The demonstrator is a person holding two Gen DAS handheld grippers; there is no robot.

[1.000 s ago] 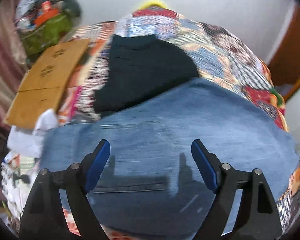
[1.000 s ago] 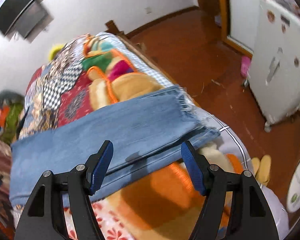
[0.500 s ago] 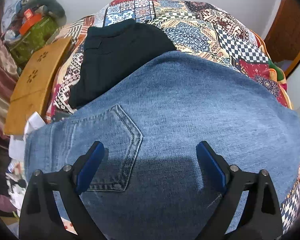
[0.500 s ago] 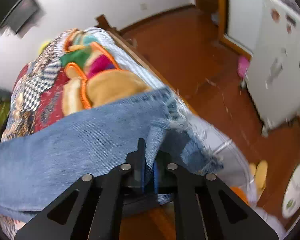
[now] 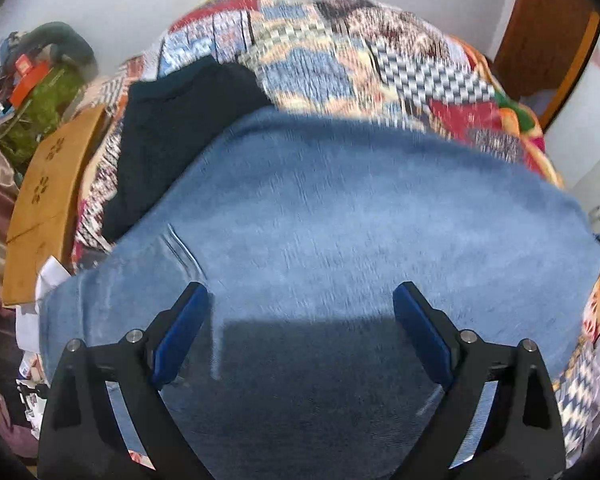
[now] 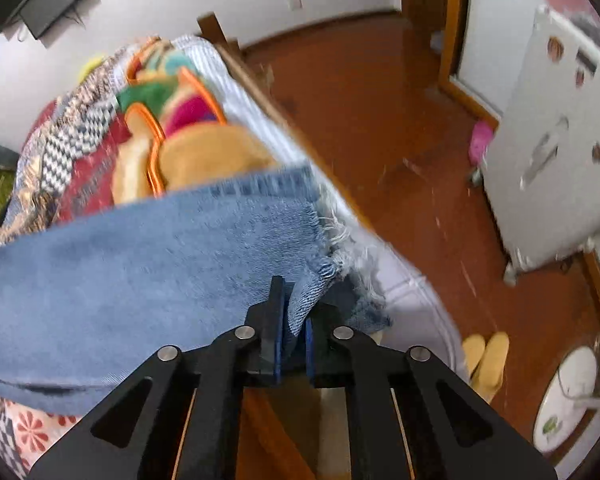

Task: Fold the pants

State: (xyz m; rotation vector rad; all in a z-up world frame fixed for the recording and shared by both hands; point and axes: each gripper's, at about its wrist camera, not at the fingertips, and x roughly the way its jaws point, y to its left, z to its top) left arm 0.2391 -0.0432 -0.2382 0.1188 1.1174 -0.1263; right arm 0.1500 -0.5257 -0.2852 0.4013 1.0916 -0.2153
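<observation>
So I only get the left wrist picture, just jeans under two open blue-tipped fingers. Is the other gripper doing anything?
Observer: Yes. The right gripper is shut on the frayed hem of the jeans.
Operator: Is that end lying flat?
Observer: No, the pinched corner is bunched and raised off the bedspread.
Operator: What's beyond it?
Observer: The bed's edge, then a reddish wooden floor with yellow slippers.

1. Between the left jaws: flat jeans [image 5: 340, 220], nothing standing.
2. Ahead-left of them: black garment [image 5: 172, 132], wooden board [image 5: 48, 196].
3. Right of the right jaws: open floor [image 6: 380, 128], then white cabinet [image 6: 552, 152].
</observation>
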